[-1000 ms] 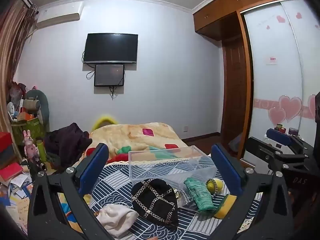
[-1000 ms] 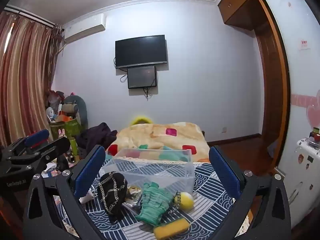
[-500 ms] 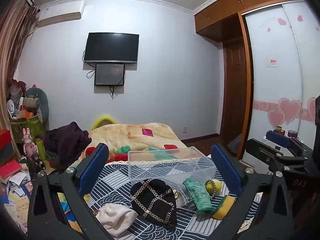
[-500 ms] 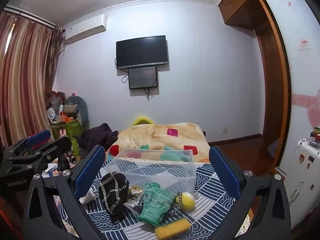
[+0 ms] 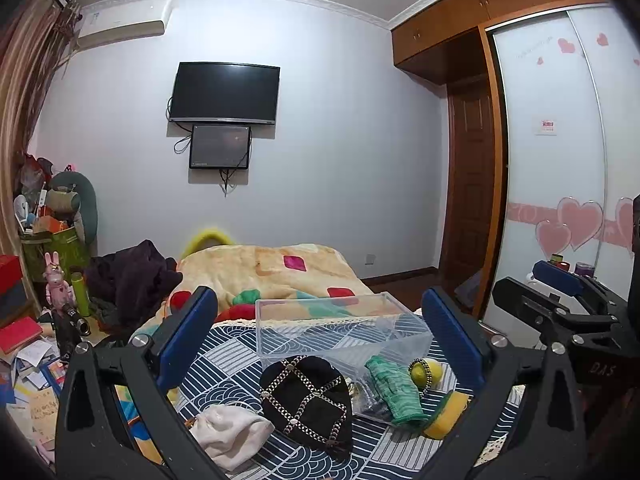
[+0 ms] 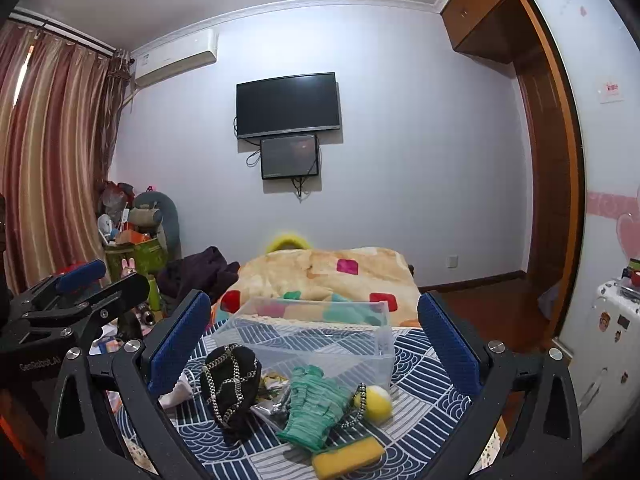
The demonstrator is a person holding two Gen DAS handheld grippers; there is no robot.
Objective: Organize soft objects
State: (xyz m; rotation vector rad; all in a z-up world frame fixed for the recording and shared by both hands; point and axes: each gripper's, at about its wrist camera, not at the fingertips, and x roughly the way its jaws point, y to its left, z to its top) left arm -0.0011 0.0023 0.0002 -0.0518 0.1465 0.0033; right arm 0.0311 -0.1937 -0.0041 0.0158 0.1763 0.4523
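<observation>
clear bin [image 6: 316,340] sits at 12 o'clock of the green glove [image 6: 316,408]; left gripper [image 5: 320,336] and right gripper [image 6: 314,340] both spread, holding nothing.

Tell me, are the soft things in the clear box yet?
Not yet. The clear box looks empty. Both the left gripper and the right gripper are open and hold nothing. The black hat, green glove, yellow ball, sponge and white cloth lie on the bed.

You are facing 1 clear bin [image 6: 320,336] standing open-topped; black hat [image 6: 230,384] and green glove [image 6: 316,404] are crowding its near wall.
</observation>
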